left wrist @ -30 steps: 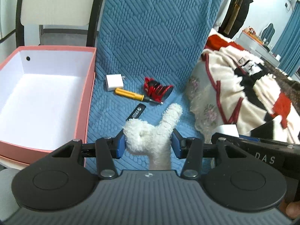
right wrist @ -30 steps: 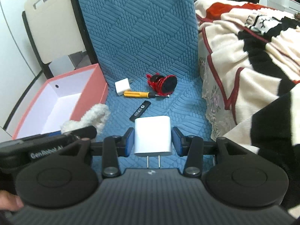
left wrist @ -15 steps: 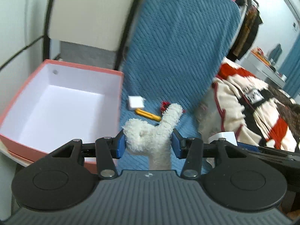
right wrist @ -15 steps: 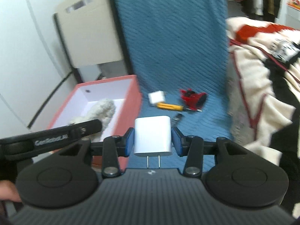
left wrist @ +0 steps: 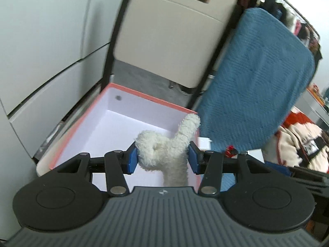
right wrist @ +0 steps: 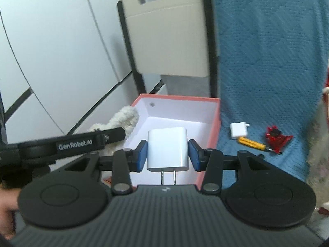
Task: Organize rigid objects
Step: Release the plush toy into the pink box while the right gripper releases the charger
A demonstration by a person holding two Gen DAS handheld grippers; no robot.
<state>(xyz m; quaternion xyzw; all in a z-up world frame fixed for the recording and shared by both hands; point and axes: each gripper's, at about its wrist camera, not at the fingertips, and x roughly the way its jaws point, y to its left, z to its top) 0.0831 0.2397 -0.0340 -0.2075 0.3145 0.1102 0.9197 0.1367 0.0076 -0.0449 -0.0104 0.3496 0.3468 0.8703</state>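
My left gripper (left wrist: 162, 157) is shut on a white fluffy plush toy (left wrist: 168, 150) and holds it over the pink box (left wrist: 82, 121) with a white inside. My right gripper (right wrist: 167, 153) is shut on a white plug charger (right wrist: 167, 149), prongs toward the camera, held over the same box (right wrist: 213, 127). The left gripper and its plush toy (right wrist: 123, 117) show at the left of the right wrist view. On the blue cover (right wrist: 267, 82) lie a small white charger (right wrist: 238, 131), a yellow screwdriver (right wrist: 250, 143) and a red and black object (right wrist: 276, 138).
A beige chair back (left wrist: 174, 37) stands behind the box. White cabinet panels (right wrist: 51, 51) are at the left. A patterned blanket (left wrist: 304, 142) lies at the right. The small white charger (left wrist: 203, 143) shows past the box's right wall.
Both grippers have moved left from over the blue cover to over the pink box, still holding the plush toy and the charger. The loose items now lie to the right.
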